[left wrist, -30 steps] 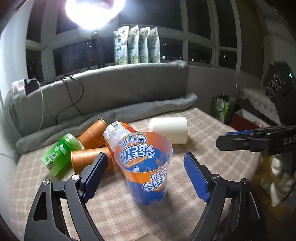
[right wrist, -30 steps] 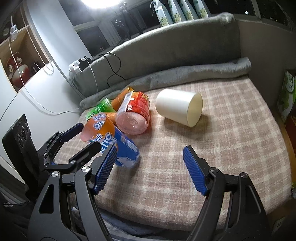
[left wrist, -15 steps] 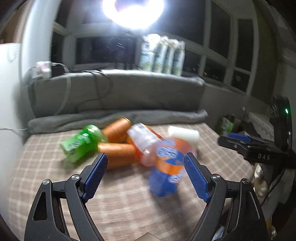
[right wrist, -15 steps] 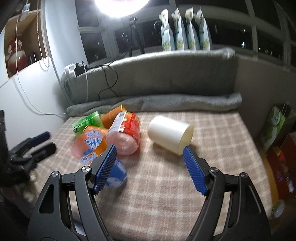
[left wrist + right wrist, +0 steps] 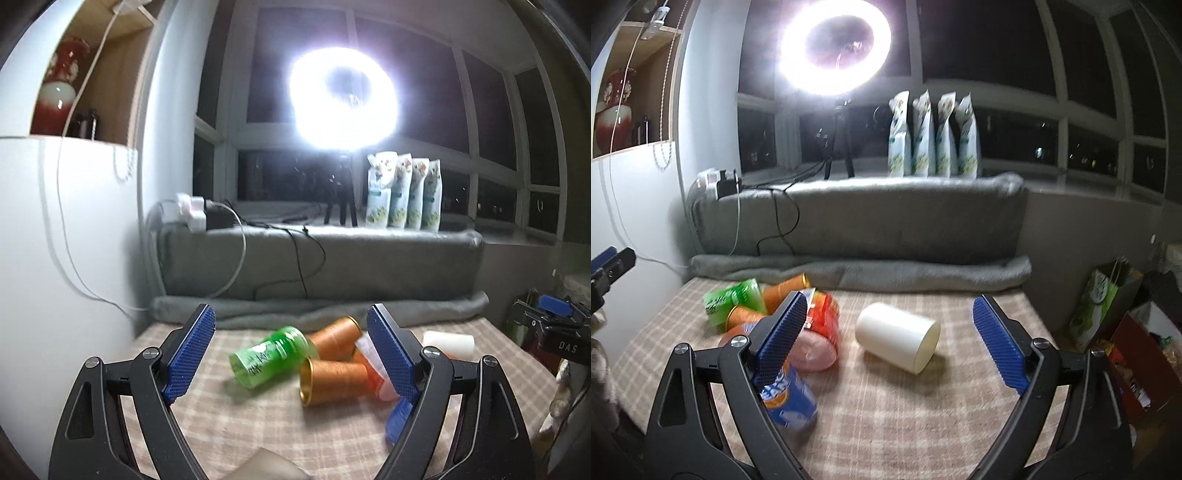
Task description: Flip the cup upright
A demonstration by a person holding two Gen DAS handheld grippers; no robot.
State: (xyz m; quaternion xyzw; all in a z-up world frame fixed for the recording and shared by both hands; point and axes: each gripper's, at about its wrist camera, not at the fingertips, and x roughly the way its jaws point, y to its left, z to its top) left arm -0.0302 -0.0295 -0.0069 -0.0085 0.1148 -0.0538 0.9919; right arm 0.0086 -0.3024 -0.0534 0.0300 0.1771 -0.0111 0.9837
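- Checked tablecloth point(image 5: 886, 417) carries the blue-and-orange cup point(image 5: 788, 397), standing beside a white cup point(image 5: 897, 341) lying sideways.
- Left gripper point(image 5: 295, 354) and right gripper point(image 5: 890, 347): both spread apart, holding nothing.

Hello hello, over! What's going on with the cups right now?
Left tool open, empty. Right tool open, empty. Orange-and-blue cup on the checked cloth, tilted; white cup lying on its side. Nothing blocking the white cup.

On the tabletop point(image 5: 886, 424), the paper cup point(image 5: 897, 341) lies on its side, with the clustered cups point(image 5: 783, 317) to its left, the rolled blanket point(image 5: 860, 271) behind it, and pouches point(image 5: 932, 134) farther behind.
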